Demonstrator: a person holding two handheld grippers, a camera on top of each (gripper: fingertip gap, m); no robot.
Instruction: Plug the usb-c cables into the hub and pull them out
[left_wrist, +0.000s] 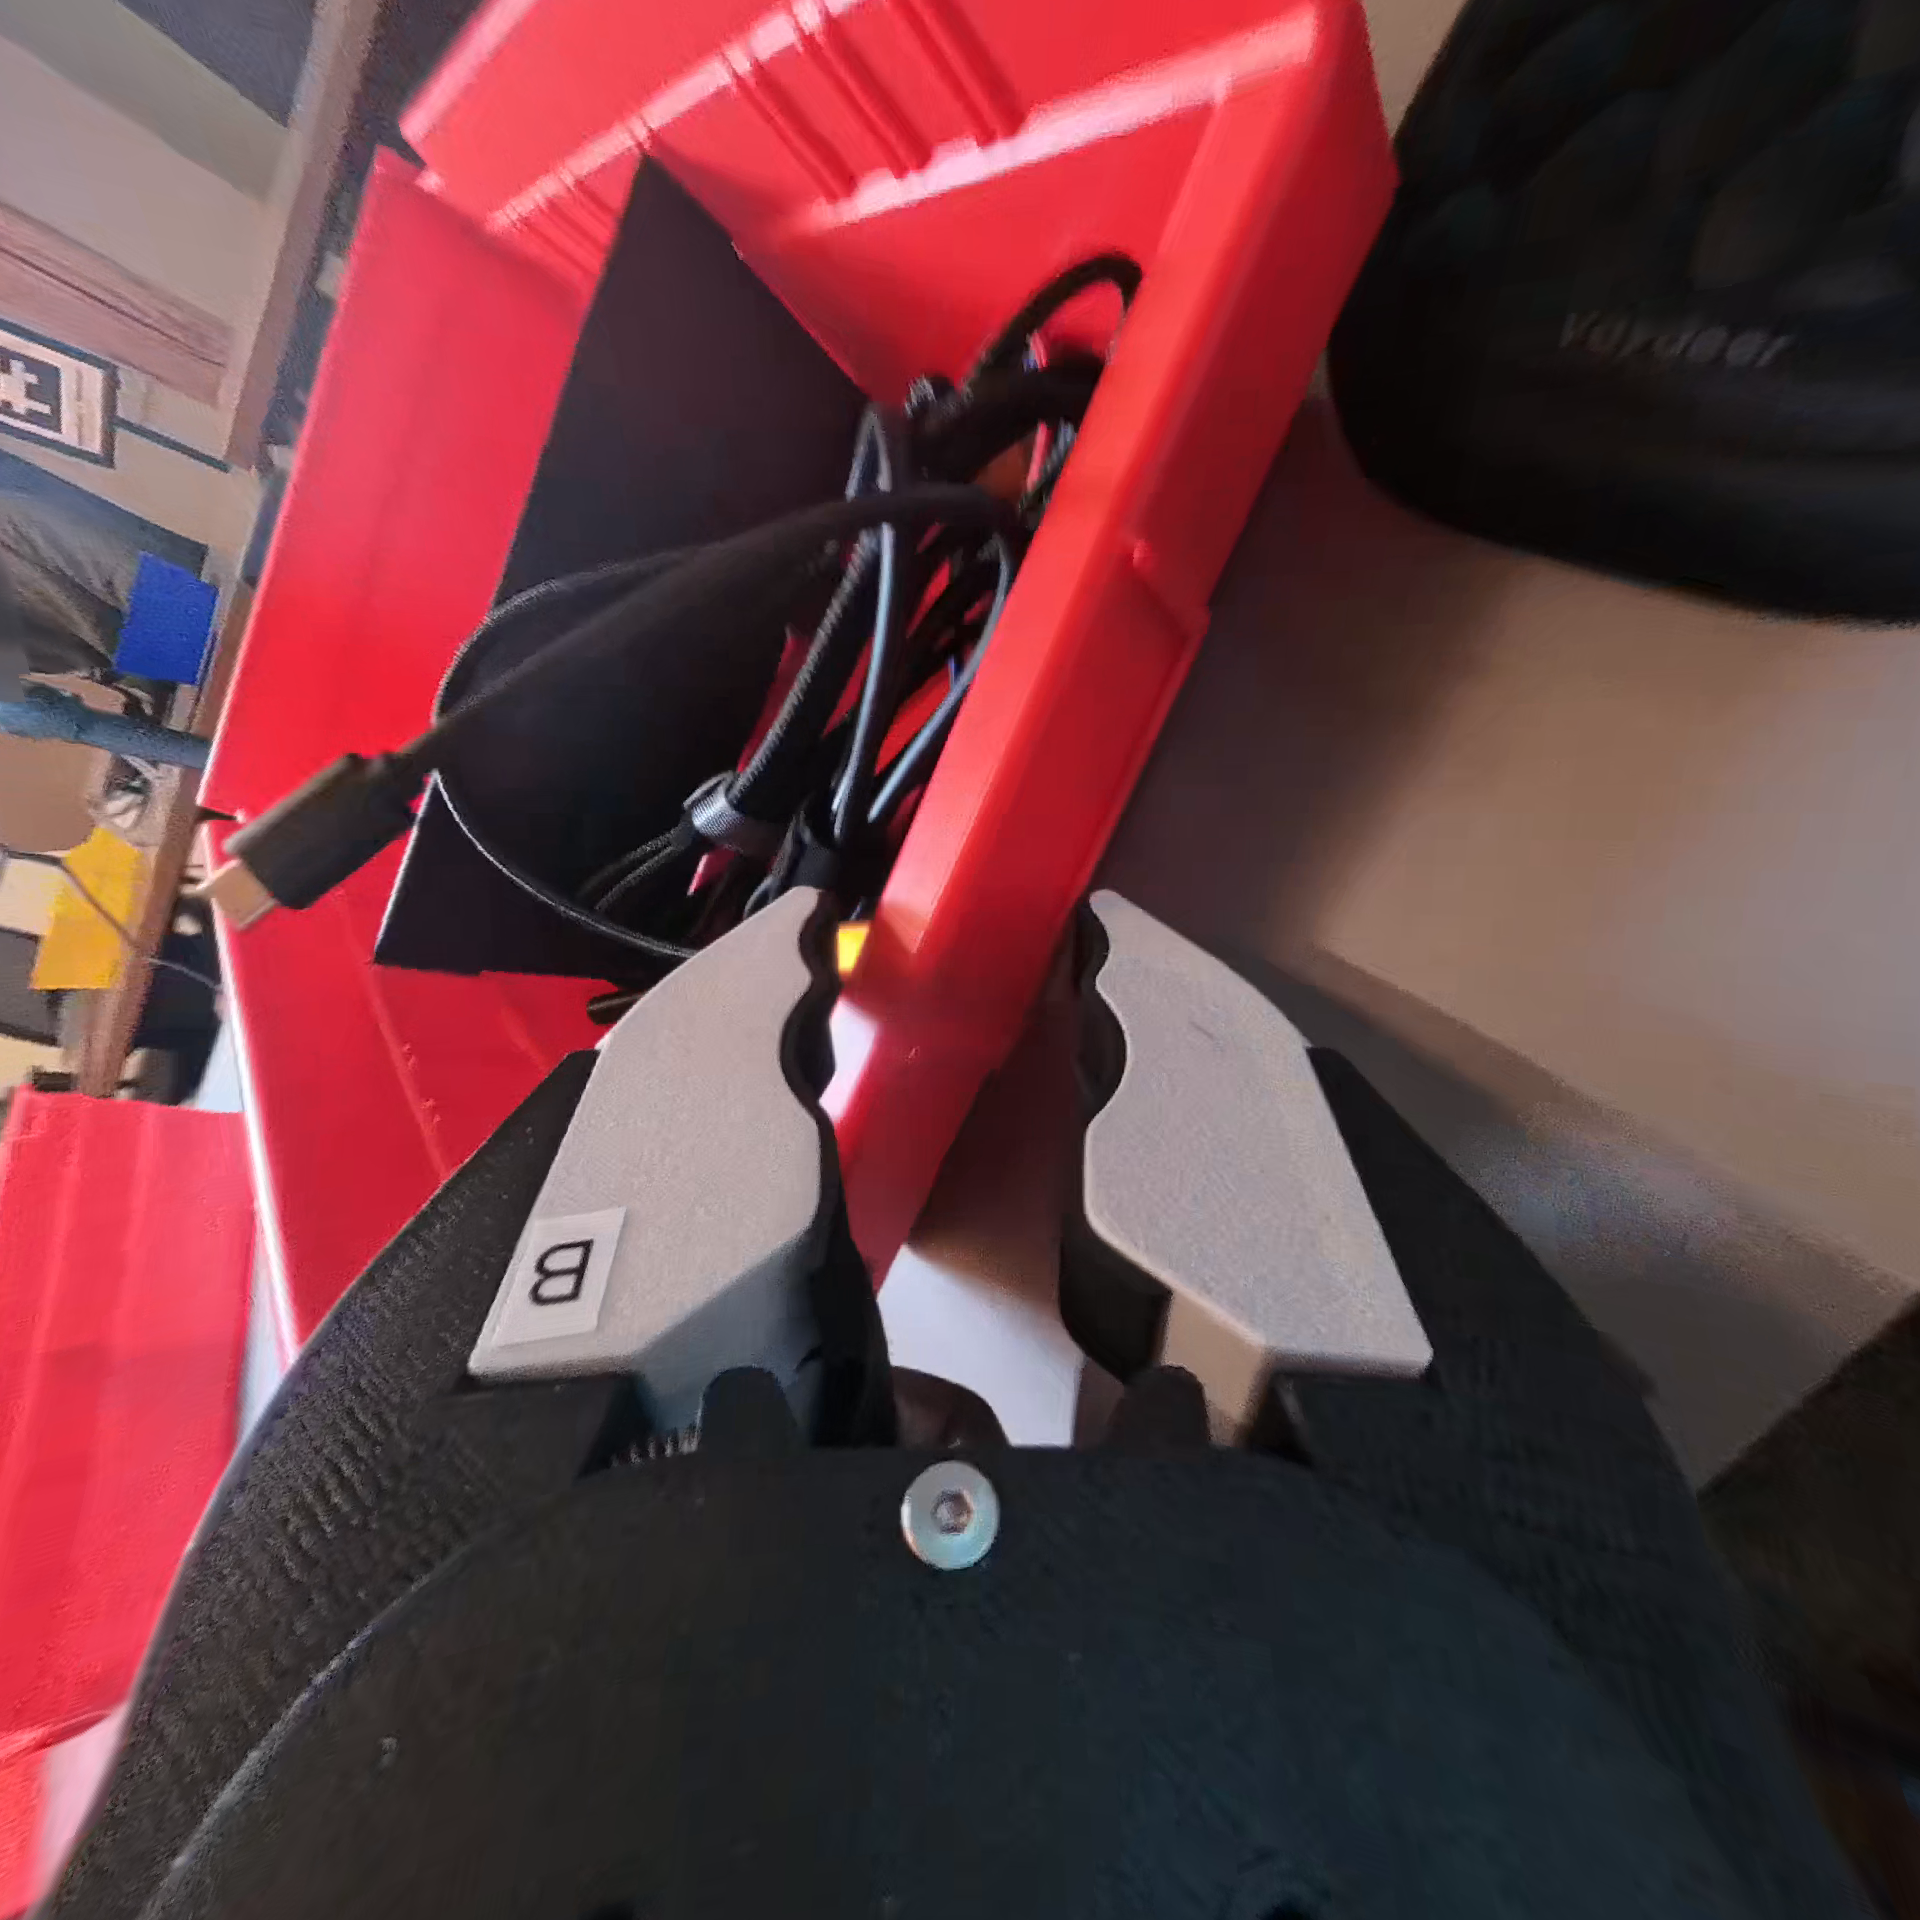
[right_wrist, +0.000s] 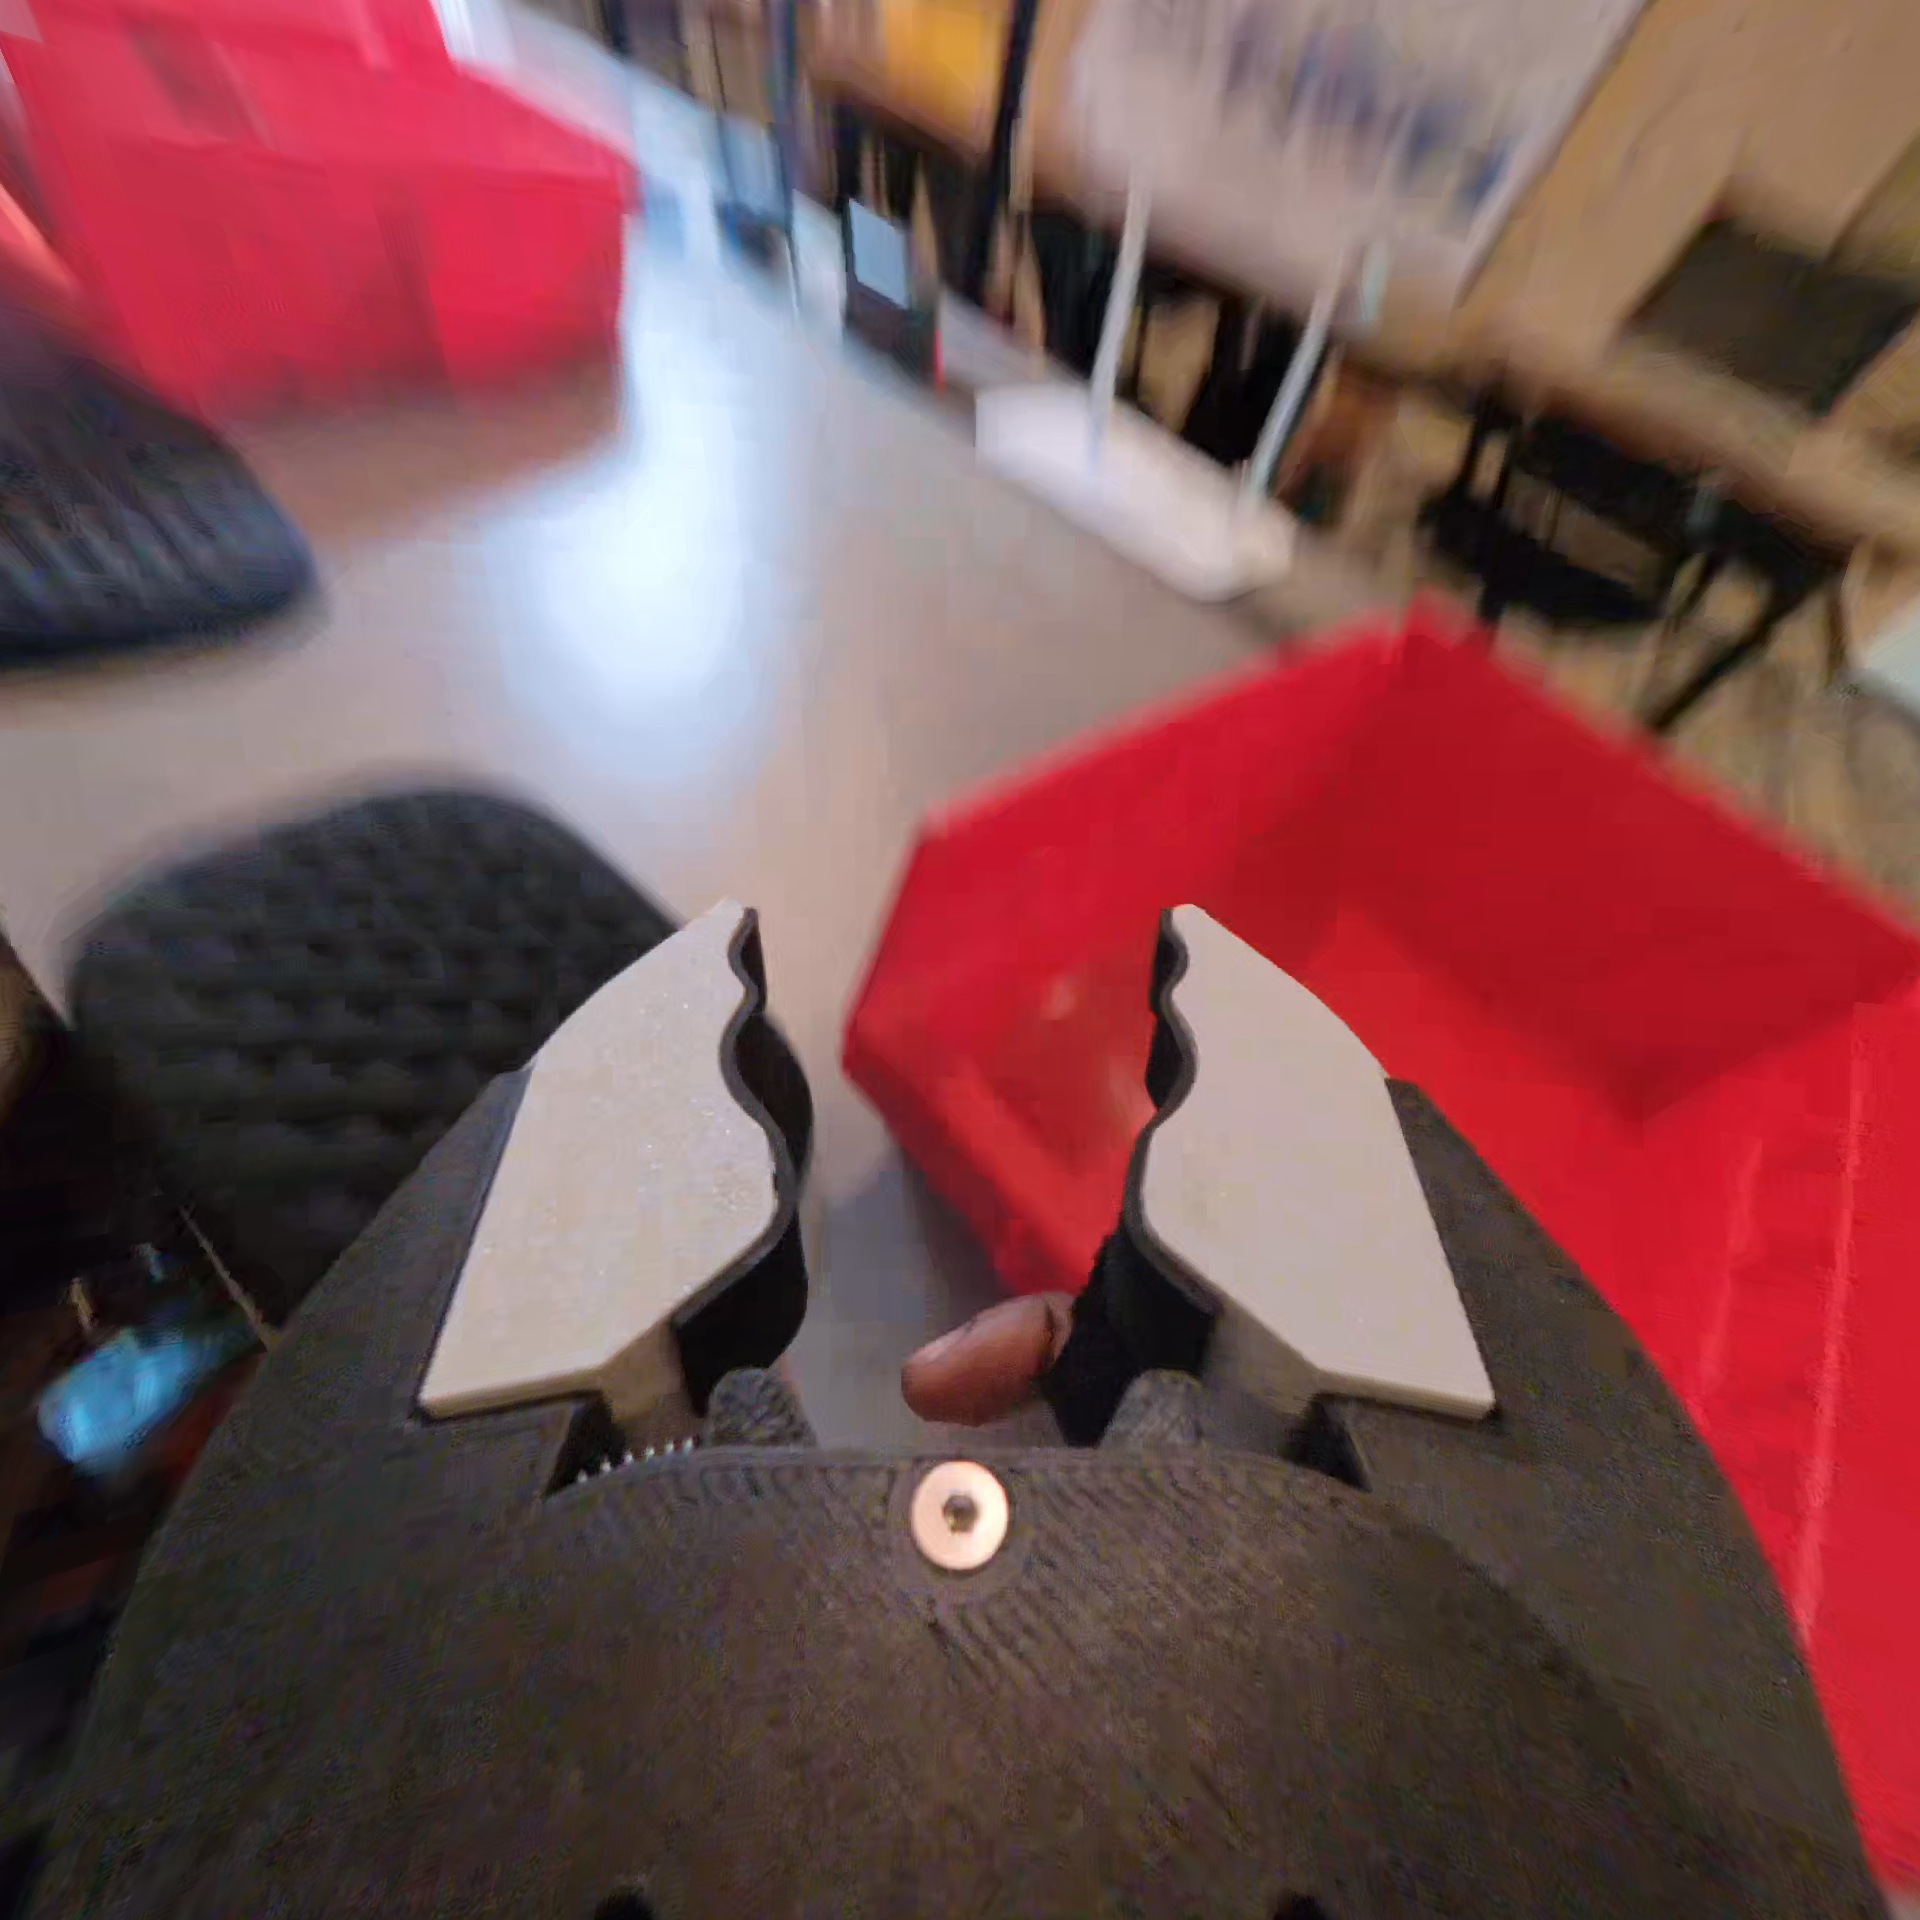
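Cables (left_wrist: 883, 644) lie tangled in the red bin (left_wrist: 1081, 727), whose wall your left gripper (left_wrist: 951, 935) straddles with fingers wide; right gripper (right_wrist: 956, 935) wide, empty; hub unseen; a snagged loop may drag the whole tangle.

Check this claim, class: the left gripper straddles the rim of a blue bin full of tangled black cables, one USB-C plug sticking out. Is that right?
One detail is wrong: the bin is red, not blue, as the left wrist view shows. The rest stands: the left gripper straddles its rim, tangled black cables lie inside, and one USB-C plug sticks out.
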